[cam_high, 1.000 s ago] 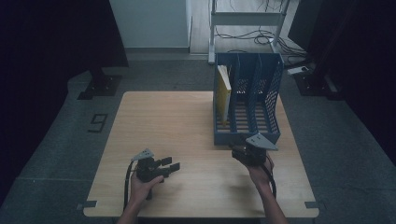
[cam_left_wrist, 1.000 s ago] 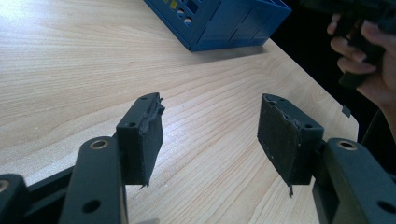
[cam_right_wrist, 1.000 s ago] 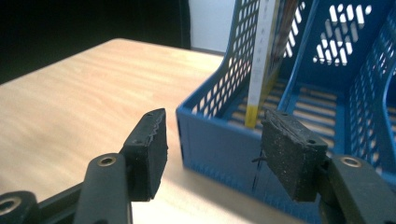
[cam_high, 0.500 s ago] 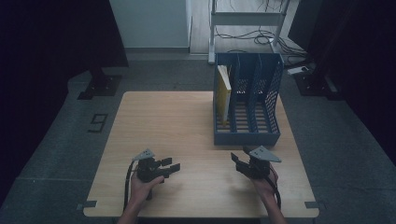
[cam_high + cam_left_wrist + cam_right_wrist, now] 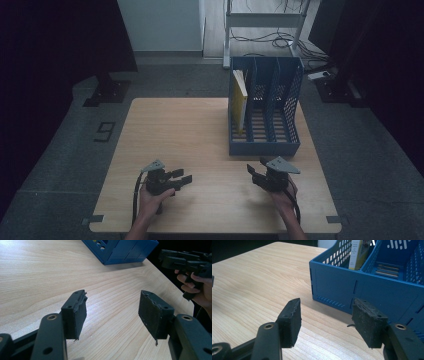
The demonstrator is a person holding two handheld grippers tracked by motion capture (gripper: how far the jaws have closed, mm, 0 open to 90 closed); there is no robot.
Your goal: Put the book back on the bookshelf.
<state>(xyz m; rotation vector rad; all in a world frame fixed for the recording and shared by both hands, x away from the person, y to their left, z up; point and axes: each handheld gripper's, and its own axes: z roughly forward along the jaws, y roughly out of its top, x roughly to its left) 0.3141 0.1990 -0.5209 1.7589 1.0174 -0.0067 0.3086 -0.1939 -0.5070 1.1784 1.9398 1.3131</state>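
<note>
Wooden table (image 5: 190, 130) under me: my left gripper (image 5: 181, 178) at seven o'clock and right gripper (image 5: 254, 175) at five rest low, jaws apart, empty; blue file rack (image 5: 265, 145) at one o'clock holds a yellow book (image 5: 239, 97) in its leftmost slot.

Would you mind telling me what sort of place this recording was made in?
Probably a lab or studio set up for recording: a lone wooden table on grey carpet, dark curtains at the sides, and a metal stand with loose cables behind a blue file rack.
</note>
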